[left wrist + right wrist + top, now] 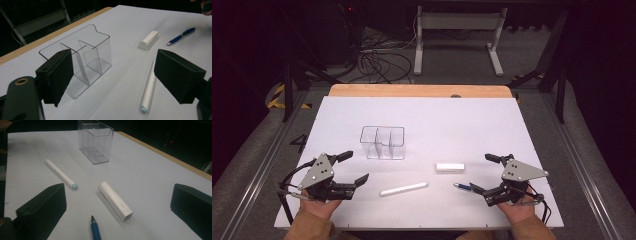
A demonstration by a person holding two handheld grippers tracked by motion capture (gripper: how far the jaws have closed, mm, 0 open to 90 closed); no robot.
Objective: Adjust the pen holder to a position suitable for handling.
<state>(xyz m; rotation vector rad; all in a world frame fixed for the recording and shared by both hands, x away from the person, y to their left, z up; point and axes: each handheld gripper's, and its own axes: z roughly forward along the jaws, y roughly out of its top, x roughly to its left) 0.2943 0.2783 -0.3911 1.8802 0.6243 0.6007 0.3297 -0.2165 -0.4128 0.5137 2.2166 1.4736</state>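
Observation:
A clear plastic organizer (383, 142) with dividers stands upright near the middle of the white table (422, 115). A long white pen (404, 189) lies in front of it, and a short white stick (450, 167) lies to its right. A blue pen (462, 186) rests by the right gripper's near jaw. My left gripper (356, 167) is open at the front left, with nothing between its jaws; its own view shows the organizer (82, 62) and white pen (149, 87) ahead. My right gripper (482, 173) is open at the front right, empty, facing the stick (115, 201) and blue pen (95, 230).
A wooden strip (419, 90) edges the table's far side. Beyond it stand a white desk frame (457, 35) and tangled cables (379, 62) on the floor. Metal rails (267, 160) run along both table sides.

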